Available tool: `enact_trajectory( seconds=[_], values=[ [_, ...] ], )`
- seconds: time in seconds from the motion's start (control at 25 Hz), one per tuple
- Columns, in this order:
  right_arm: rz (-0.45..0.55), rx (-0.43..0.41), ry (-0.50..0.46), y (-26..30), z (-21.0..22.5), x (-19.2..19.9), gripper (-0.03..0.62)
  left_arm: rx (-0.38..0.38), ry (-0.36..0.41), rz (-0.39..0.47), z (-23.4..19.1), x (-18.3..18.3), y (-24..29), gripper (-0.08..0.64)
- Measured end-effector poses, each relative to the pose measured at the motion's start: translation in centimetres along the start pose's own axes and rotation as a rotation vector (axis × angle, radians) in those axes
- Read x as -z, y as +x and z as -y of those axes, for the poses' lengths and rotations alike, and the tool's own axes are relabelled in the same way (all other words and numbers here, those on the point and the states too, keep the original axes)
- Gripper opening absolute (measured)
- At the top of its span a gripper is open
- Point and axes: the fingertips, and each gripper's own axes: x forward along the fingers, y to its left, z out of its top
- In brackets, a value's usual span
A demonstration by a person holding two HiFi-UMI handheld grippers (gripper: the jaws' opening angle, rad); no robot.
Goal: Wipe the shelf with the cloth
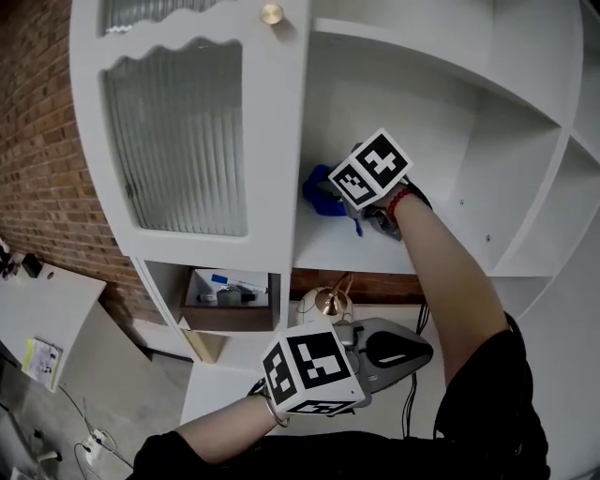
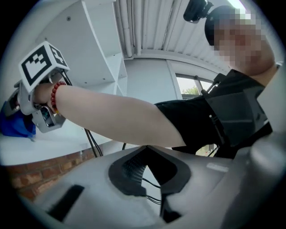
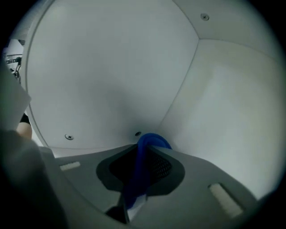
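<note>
The blue cloth (image 1: pixel 323 194) lies bunched against the back left of the white shelf (image 1: pixel 349 251) in the open cabinet. My right gripper (image 1: pixel 367 217), under its marker cube, is shut on it and reaches into the compartment. In the right gripper view the cloth (image 3: pixel 136 179) runs between the jaws of the right gripper (image 3: pixel 146 148), close to the shelf's inner corner. In the left gripper view the cloth (image 2: pixel 15 126) shows beside the right gripper (image 2: pixel 27 117). My left gripper (image 1: pixel 424 352) hangs low below the shelf, shut with nothing in it (image 2: pixel 145 150).
A cabinet door with ribbed glass (image 1: pixel 175 141) and a brass knob (image 1: pixel 272 13) stands left of the compartment. A lower cubby (image 1: pixel 225 291) holds small items. A round white and brass object (image 1: pixel 323 302) sits beneath the shelf. Brick wall (image 1: pixel 37 141) and a table (image 1: pixel 37 305) are at left.
</note>
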Motion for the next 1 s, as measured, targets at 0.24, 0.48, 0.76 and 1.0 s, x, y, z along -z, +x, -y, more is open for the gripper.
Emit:
enact_trajectory(
  seconds=[0.24,0.48,0.76,1.0],
  values=[
    [-0.075,-0.064,0.024,1.6,-0.3,1.0,0.051,-0.019,-0.038,0.02,-0.6,1.8,-0.6,-0.003],
    [-0.159,0.003,0.029,1.9,0.3,0.3,0.049,-0.071,-0.072,0.037,-1.8,1.4,-1.2,-0.003],
    [-0.215,0.155,0.099,0.7,2.9,2.7,0.049,-0.102,-0.084,0.072,-1.1,3.1,0.5,-0.002],
    [-0.248,0.218,0.154,-1.8,5.6,5.6,0.048,-0.097,-0.133,0.125,-0.6,2.1,0.7,-0.003]
  ],
)
